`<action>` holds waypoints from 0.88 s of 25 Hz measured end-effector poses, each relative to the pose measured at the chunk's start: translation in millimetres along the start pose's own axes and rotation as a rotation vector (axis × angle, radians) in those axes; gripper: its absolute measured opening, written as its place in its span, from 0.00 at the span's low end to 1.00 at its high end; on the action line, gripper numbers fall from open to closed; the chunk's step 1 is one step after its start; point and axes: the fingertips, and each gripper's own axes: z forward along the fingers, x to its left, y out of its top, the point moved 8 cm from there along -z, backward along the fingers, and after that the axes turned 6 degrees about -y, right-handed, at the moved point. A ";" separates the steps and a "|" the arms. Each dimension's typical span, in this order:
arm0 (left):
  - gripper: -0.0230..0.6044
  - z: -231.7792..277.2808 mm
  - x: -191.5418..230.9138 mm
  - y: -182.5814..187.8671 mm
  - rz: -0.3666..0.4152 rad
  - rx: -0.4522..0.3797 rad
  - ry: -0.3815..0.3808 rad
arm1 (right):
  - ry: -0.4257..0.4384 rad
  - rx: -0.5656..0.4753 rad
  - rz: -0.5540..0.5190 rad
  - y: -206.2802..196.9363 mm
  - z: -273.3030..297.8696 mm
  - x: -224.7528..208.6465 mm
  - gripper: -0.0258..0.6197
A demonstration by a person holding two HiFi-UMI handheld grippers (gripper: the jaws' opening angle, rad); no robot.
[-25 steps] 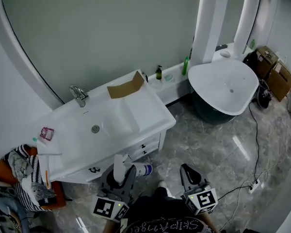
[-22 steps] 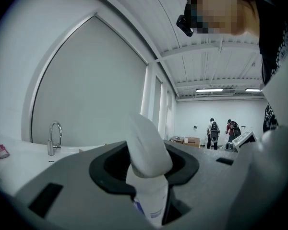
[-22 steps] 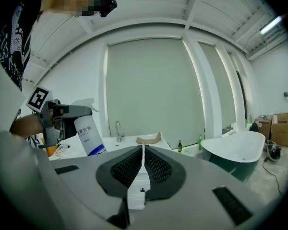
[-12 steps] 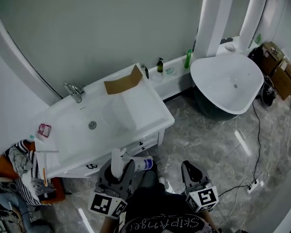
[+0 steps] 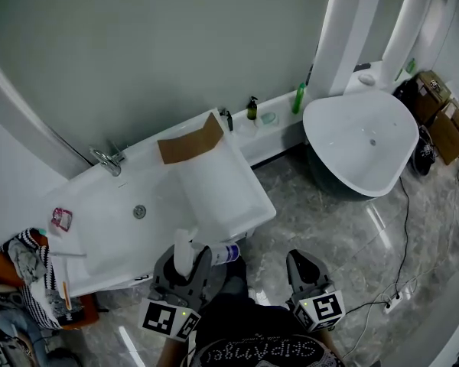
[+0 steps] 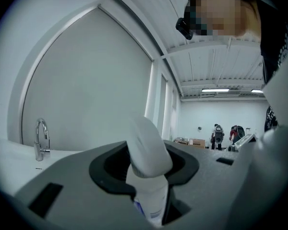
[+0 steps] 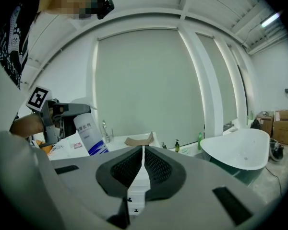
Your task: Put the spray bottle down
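Observation:
The spray bottle [image 5: 217,254] is white with a blue-printed label and lies sideways across my left gripper [image 5: 190,261], which is shut on its neck. In the left gripper view the white spray head [image 6: 148,150] stands between the jaws, with the body below. The bottle hangs in the air just off the front edge of the white vanity top [image 5: 222,201]. My right gripper [image 5: 300,264] is to the right over the marble floor, shut with nothing in it. The right gripper view shows its jaws meeting [image 7: 143,151], with the held bottle [image 7: 90,135] at the left.
The vanity has a sunken basin [image 5: 138,211], a tap [image 5: 107,159], a folded cardboard piece [image 5: 190,140] and a small pink packet [image 5: 60,219]. A white bathtub [image 5: 359,140] stands at the right, with cardboard boxes [image 5: 436,109] beyond. A heap of clothes [image 5: 27,274] lies at the left. Cables [image 5: 402,281] trail across the floor.
Both grippers have moved nearer the vanity's front right corner, so the vanity sits further left and lower in view. The bottle stays clamped in the left gripper. The right stays shut.

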 end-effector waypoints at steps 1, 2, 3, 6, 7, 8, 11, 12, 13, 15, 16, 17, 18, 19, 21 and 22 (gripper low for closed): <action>0.29 7.0 7.0 1.9 -0.001 -0.002 0.006 | 0.006 0.003 -0.002 4.6 11.2 -1.7 0.08; 0.29 13.6 14.1 4.2 -0.003 -0.003 0.012 | 0.013 0.005 -0.008 10.8 22.9 -2.5 0.08; 0.29 19.8 21.3 7.1 -0.005 -0.005 0.017 | 0.022 0.006 -0.016 17.1 34.6 -2.9 0.08; 0.29 36.9 43.6 16.7 -0.010 -0.007 0.027 | 0.053 0.003 -0.033 33.4 69.5 -2.6 0.08; 0.29 42.1 52.2 19.2 -0.009 -0.006 0.030 | 0.062 0.001 -0.037 38.2 81.8 -1.8 0.08; 0.29 47.4 61.4 21.1 -0.007 -0.006 0.032 | 0.069 0.000 -0.039 42.3 94.5 -0.9 0.08; 0.29 62.7 88.1 23.5 -0.003 -0.007 0.039 | 0.087 0.013 -0.044 53.2 129.5 3.8 0.08; 0.29 66.5 95.2 23.0 -0.003 -0.003 0.042 | 0.092 0.020 -0.049 56.2 138.8 5.7 0.08; 0.29 69.8 101.5 21.8 -0.003 0.003 0.045 | 0.096 0.027 -0.054 58.2 147.0 6.9 0.08; 0.29 77.0 113.0 19.9 -0.003 0.004 0.052 | 0.098 0.041 -0.055 58.9 162.2 5.8 0.08; 0.29 81.2 118.0 20.2 -0.007 -0.003 0.059 | 0.095 0.047 -0.056 59.7 169.0 4.6 0.08; 0.29 85.2 122.1 21.5 -0.016 -0.010 0.068 | 0.097 0.050 -0.060 62.4 175.0 4.3 0.08; 0.29 88.6 125.1 22.9 -0.027 -0.012 0.079 | 0.104 0.050 -0.068 65.7 180.3 4.8 0.08; 0.29 90.6 127.7 22.8 -0.035 -0.006 0.087 | 0.113 0.053 -0.077 67.6 185.1 5.3 0.08; 0.29 91.7 132.2 18.4 -0.035 0.025 0.097 | 0.128 0.066 -0.087 67.2 194.0 5.1 0.08; 0.29 93.0 133.9 16.8 -0.040 0.029 0.105 | 0.133 0.069 -0.087 67.5 198.5 4.6 0.08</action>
